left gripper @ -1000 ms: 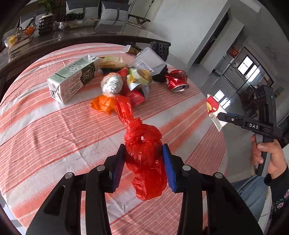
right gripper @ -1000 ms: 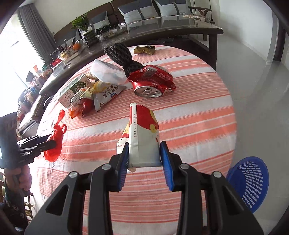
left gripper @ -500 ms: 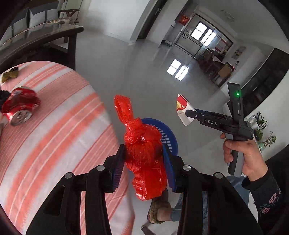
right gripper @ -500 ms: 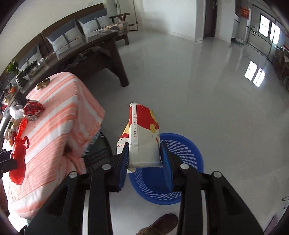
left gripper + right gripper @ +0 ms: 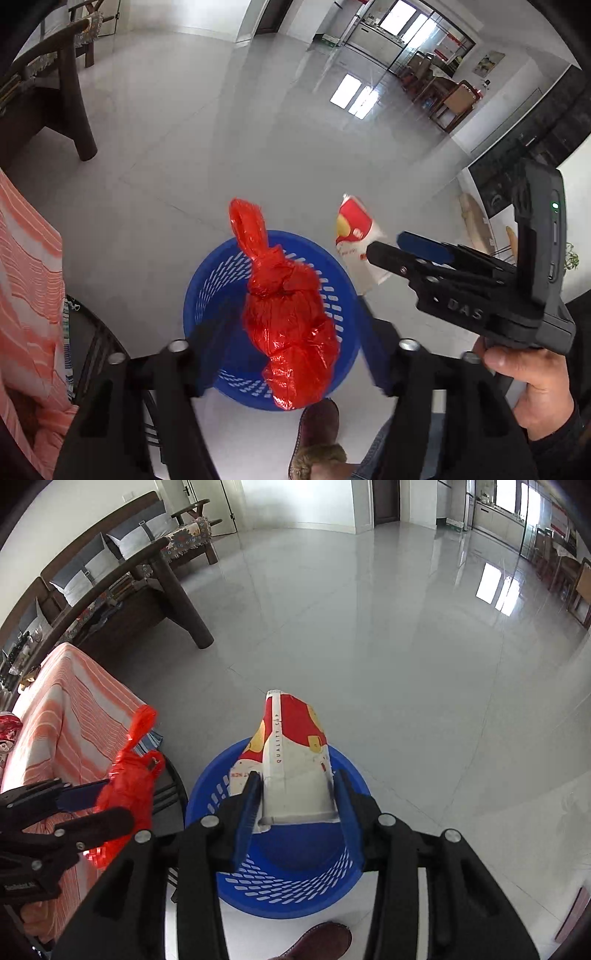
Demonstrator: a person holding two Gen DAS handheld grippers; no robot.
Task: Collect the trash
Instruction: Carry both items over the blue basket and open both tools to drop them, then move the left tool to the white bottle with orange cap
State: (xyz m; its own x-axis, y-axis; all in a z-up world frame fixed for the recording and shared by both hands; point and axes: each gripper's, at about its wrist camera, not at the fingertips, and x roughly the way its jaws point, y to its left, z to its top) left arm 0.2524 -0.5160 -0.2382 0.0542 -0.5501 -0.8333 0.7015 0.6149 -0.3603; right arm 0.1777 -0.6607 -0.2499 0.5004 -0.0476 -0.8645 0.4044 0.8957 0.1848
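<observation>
Blue slotted basket (image 5: 236, 882) sits on the grey tile floor (image 5: 388, 646), nothing resting inside it yet. Open floor all around, striped desk (image 5: 70, 723) edge just left. Left claw (image 5: 288, 343) is spread wide, the knotted red bag (image 5: 291, 321) loose in mid-air above the basket. Right claw (image 5: 295, 808) has its pads parted, the crushed paper cup (image 5: 291, 760) loose between them over the basket

Matte black two-finger right gripper (image 5: 388, 247): blue finger pads (image 5: 245, 814), silver screws, "DAS" marking, green LED. Bare-skinned hand (image 5: 532, 387), dark sleeve.
</observation>
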